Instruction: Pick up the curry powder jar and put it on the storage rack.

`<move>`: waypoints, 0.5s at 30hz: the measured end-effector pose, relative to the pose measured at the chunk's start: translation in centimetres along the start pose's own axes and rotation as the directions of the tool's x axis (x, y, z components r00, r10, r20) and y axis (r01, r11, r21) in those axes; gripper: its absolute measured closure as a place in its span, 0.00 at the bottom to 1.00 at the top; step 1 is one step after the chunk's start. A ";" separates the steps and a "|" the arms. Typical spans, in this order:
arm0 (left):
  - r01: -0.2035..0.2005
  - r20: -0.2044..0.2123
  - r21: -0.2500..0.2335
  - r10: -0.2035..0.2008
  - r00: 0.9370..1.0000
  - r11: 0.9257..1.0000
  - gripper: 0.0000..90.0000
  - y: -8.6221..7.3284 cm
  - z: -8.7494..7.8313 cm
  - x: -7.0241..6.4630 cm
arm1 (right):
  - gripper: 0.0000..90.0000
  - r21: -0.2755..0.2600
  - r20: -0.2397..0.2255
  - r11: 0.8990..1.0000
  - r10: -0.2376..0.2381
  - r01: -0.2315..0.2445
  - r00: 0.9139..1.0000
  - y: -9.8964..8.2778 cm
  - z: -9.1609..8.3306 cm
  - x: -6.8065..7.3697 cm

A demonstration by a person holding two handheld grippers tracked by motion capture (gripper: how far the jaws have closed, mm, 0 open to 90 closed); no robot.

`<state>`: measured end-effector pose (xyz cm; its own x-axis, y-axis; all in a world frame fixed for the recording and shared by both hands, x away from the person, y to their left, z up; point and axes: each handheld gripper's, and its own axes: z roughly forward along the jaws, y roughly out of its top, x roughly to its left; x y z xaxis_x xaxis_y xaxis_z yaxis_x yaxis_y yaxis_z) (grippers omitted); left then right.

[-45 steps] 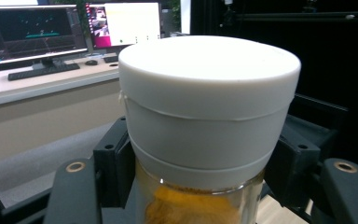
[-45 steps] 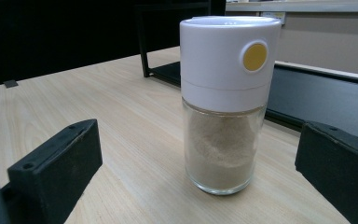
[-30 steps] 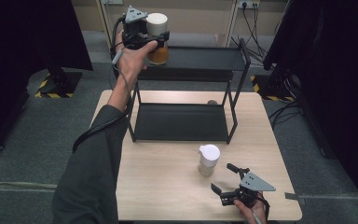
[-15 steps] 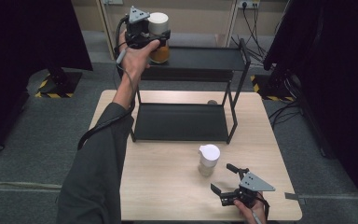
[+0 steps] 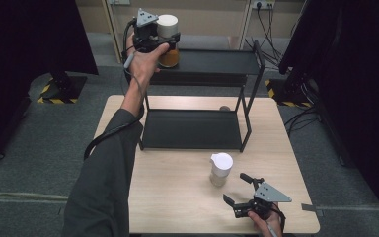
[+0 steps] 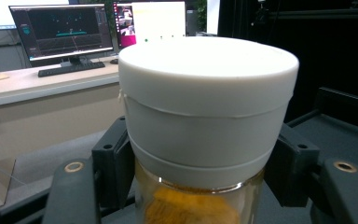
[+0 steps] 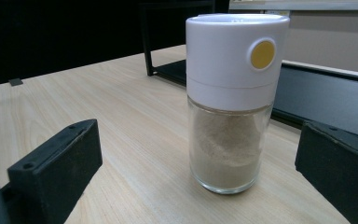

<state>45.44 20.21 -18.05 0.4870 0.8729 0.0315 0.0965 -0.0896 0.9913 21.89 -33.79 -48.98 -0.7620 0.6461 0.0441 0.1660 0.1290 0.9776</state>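
Overhead, the high view is showing a person's left arm stretching far forward from the bottom edge, sleeve dark, hand raised above a black two-tier rack [image 5: 205,61] that is standing at the back of a pale wooden table [image 5: 177,192]. That hand is holding the left gripper [image 5: 159,42], and its jaws are clamping an orange-filled jar [image 5: 168,39] with a white lid, upright, at the left end of the top shelf; whether its base is touching the shelf is unclear. The left gripper view is adding what the overhead cannot: both black pads are pressing on the jar's white cap [image 6: 207,107] from either side, just above the glass, with monitors glowing on a desk behind.

Near the table's front right corner, the person's right hand is resting low with the right gripper [image 5: 237,195] lying level, its jaws standing wide apart and gripping nothing. A second jar [image 5: 221,169], white-capped, is standing upright on the tabletop just ahead of those jaws, not touching them. The right gripper view is revealing its pale powder and a yellow dot on the cap [image 7: 237,56].
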 end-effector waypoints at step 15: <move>0.082 -0.039 0.016 -0.081 0.996 0.997 0.01 0.3 -0.8 -0.2 | 0.01 0.005 -0.003 1.000 -0.001 0.001 1.000 0.0 0.1 0.0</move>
<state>44.68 20.41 -17.62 0.4433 0.8953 -0.0438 0.1501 -0.0259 0.9883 21.95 -33.67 -48.98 -0.7637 0.6441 0.0439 0.1685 0.1332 0.9767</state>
